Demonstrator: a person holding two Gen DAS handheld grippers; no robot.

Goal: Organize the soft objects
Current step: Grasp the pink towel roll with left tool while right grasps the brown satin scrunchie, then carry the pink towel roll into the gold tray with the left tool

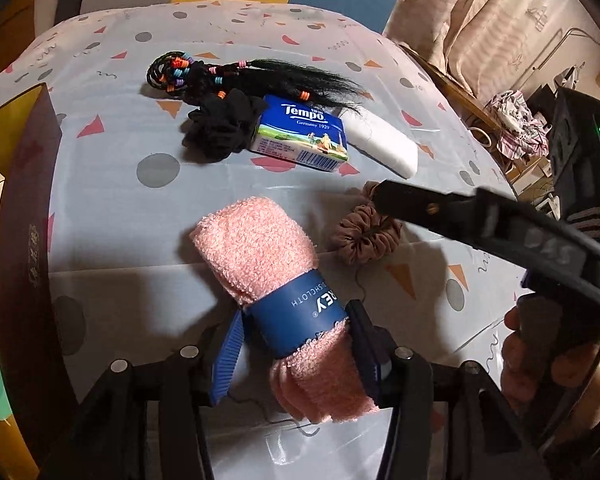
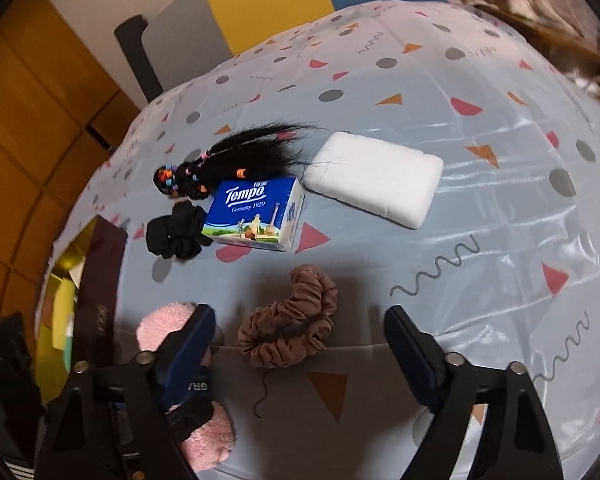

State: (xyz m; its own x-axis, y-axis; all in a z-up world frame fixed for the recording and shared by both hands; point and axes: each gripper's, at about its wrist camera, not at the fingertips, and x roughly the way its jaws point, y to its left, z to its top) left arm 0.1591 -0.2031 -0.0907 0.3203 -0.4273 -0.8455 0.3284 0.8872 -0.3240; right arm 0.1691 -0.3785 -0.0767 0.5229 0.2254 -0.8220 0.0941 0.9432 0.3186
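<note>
Left claw (image 1: pixel 296 344) gripping pink dishcloth roll (image 1: pixel 268 280); right claw (image 2: pixel 300 340) open around brown scrunchie (image 2: pixel 290 316). Risk: closing off-centre, pinching only one ruffle, letting scrunchie slip.

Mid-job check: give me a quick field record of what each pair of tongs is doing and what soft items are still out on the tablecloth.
left tongs: closed on rolled pink dishcloth with blue paper band
right tongs: open, around brown fabric scrunchie, not gripping
still on patterned tablecloth: black scrunchie, blue Tempo tissue pack, white foam pad, black hairpiece with coloured bands
dark box: at left edge, open
</note>
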